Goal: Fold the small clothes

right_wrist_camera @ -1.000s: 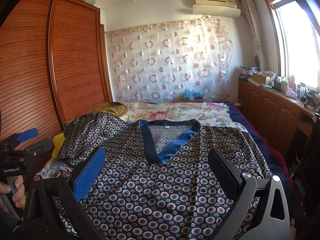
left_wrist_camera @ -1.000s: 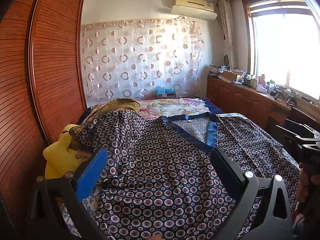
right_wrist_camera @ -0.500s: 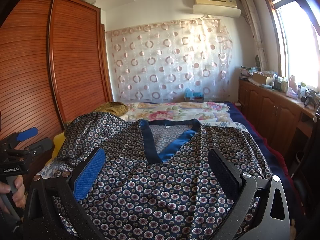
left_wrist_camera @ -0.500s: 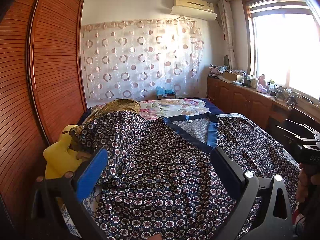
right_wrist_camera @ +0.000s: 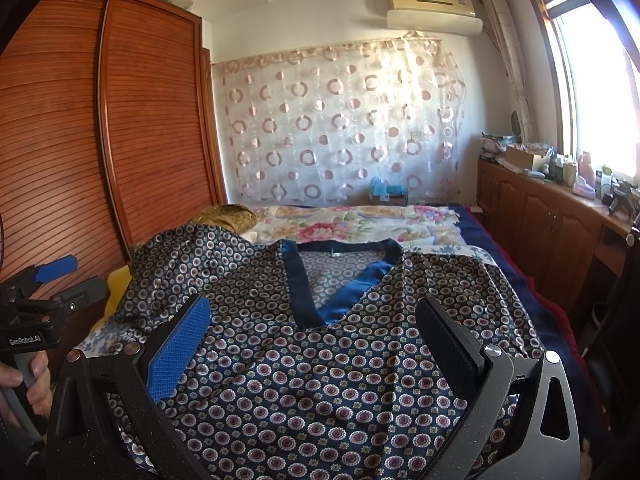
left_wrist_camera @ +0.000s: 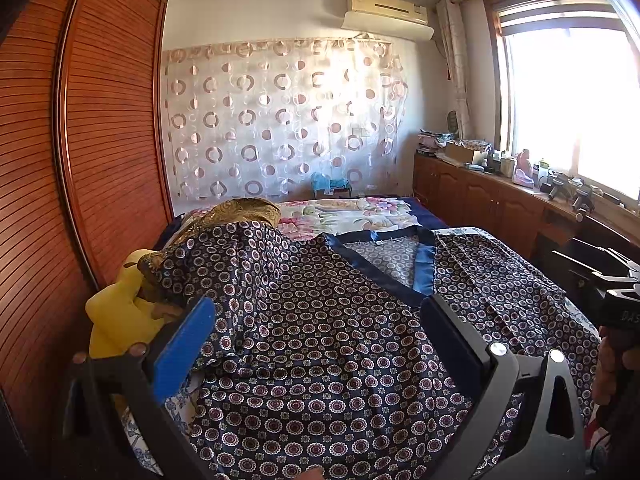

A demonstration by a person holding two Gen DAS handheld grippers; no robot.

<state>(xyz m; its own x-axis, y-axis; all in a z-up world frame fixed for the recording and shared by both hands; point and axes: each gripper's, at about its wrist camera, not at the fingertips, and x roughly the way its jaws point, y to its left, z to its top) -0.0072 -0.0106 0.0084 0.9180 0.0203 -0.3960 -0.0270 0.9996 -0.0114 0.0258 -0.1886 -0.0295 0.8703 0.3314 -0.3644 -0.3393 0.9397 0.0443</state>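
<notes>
I am holding my left gripper (left_wrist_camera: 316,320) with its fingers spread wide, nothing between them, hovering above the near part of the patterned shirt (left_wrist_camera: 320,340). My right gripper (right_wrist_camera: 316,332) is likewise standing wide apart and empty, hanging over the shirt (right_wrist_camera: 320,360) a little to the right of the other. In the right wrist view I am seeing the left gripper's handle at the left edge with my left hand (right_wrist_camera: 24,384) wrapped around it; in the left wrist view my right hand (left_wrist_camera: 612,368) is showing at the right edge under the other tool.

The shirt is lying spread face up across the near end of the bed (right_wrist_camera: 516,276), dark blue with small round motifs, its blue-trimmed V-neck (right_wrist_camera: 336,280) pointing away from me toward the far wall. Its left shoulder is riding up over a gold-brown cushion (left_wrist_camera: 236,216) and a yellow object (left_wrist_camera: 116,316) beside the wooden wardrobe (left_wrist_camera: 100,140). Beyond the collar a floral bedsheet (right_wrist_camera: 340,220) is showing. A circle-patterned curtain (right_wrist_camera: 340,120) is hanging on the far wall under an air conditioner (right_wrist_camera: 432,8), and a wooden cabinet (right_wrist_camera: 540,212) is running under the window (left_wrist_camera: 576,100) on the right.
</notes>
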